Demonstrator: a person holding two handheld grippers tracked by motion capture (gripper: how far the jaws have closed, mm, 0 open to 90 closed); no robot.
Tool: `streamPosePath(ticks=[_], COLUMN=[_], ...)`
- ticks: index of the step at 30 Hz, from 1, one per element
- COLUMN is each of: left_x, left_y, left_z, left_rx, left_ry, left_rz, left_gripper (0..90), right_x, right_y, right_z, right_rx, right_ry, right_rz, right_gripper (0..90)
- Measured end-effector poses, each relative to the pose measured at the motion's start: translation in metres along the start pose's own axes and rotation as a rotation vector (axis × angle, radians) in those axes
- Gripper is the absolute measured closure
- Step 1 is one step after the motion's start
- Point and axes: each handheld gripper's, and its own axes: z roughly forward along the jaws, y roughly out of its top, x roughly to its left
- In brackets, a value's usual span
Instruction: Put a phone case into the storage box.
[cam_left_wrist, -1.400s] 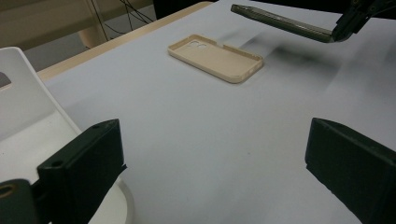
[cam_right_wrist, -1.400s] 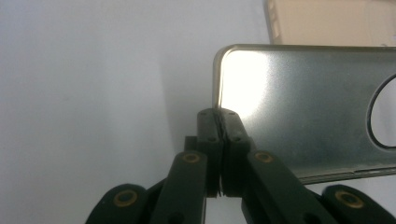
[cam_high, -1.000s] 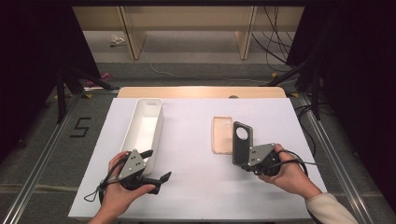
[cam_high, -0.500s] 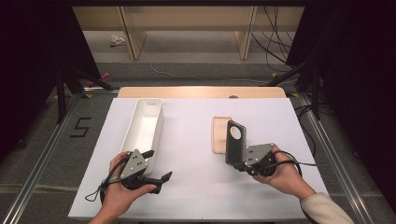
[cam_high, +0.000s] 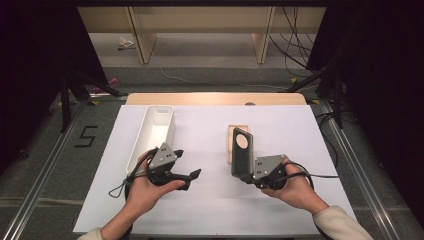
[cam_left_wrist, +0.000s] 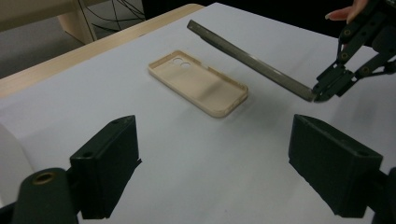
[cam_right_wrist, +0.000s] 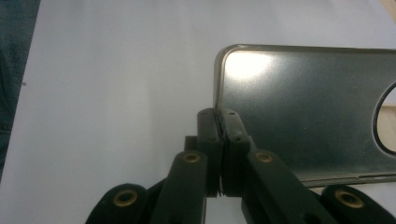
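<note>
Now, grey case (cam_high: 242, 154) clamped in right tool (cam_high: 248, 176), raised

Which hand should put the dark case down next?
The right. Its tongs are shut on the dark case, lifted and tilted beside the beige case on the table. The left tongs are open with nothing between them, farther off by the white tray.

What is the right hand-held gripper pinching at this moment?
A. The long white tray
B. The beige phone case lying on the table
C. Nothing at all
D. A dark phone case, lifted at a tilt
D: the right hand-held gripper is shut on the edge of the dark phone case, tilted above the beige case.
</note>
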Motion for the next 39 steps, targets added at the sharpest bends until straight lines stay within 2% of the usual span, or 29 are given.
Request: streamPosePath(ticks=[5, 6, 7, 9, 13, 17, 19, 23, 26, 32, 35, 39], left_x=[0.001, 0.001, 0.004, 0.007, 0.012, 0.018, 0.021, 0.026, 0.028, 0.028, 0.030, 0.032], left_y=[0.025, 0.025, 0.034, 0.043, 0.059, 0.071, 0.074, 0.076, 0.077, 0.080, 0.080, 0.079], left_z=[0.019, 0.019, 0.027, 0.035, 0.050, 0.065, 0.074, 0.090, 0.100, 0.112, 0.119, 0.123], left_rx=[0.035, 0.035, 0.060, 0.081, 0.099, 0.132, 0.158, 0.209, 0.237, 0.272, 0.296, 0.323], left_ry=[0.012, 0.012, 0.014, 0.016, 0.020, 0.037, 0.039, 0.013, 0.011, 0.004, 0.009, 0.001], left_rz=[0.005, 0.005, -0.001, -0.018, -0.048, -0.056, -0.073, -0.153, -0.185, -0.204, -0.226, -0.253], left_gripper=[15.4, 15.4, 15.4, 15.9, 18.4, 22.8, 25.2, 30.6, 32.8, 39.0, 42.9, 47.4], right_x=[0.002, 0.002, 0.003, 0.005, 0.006, 0.008, 0.009, 0.011, 0.013, 0.013, 0.013, 0.015], right_y=[0.005, 0.005, 0.007, 0.008, 0.011, 0.014, 0.015, 0.018, 0.019, 0.021, 0.022, 0.023], right_z=[0.003, 0.003, 0.004, 0.005, 0.008, 0.011, 0.012, 0.014, 0.015, 0.016, 0.017, 0.017], right_rx=[-0.003, -0.003, -0.006, 0.004, 0.006, 0.014, 0.017, 0.020, 0.027, 0.035, 0.032, 0.040], right_ry=[0.003, 0.003, 0.003, 0.003, 0.007, 0.020, 0.020, 0.018, 0.019, 0.009, 0.000, 0.006], right_rz=[-0.014, -0.014, -0.022, -0.033, -0.046, -0.052, -0.058, -0.075, -0.077, -0.102, -0.117, -0.108], right_gripper=[89.4, 89.4, 89.4, 89.4, 89.3, 89.4, 89.4, 89.4, 89.4, 89.4, 89.4, 89.4])
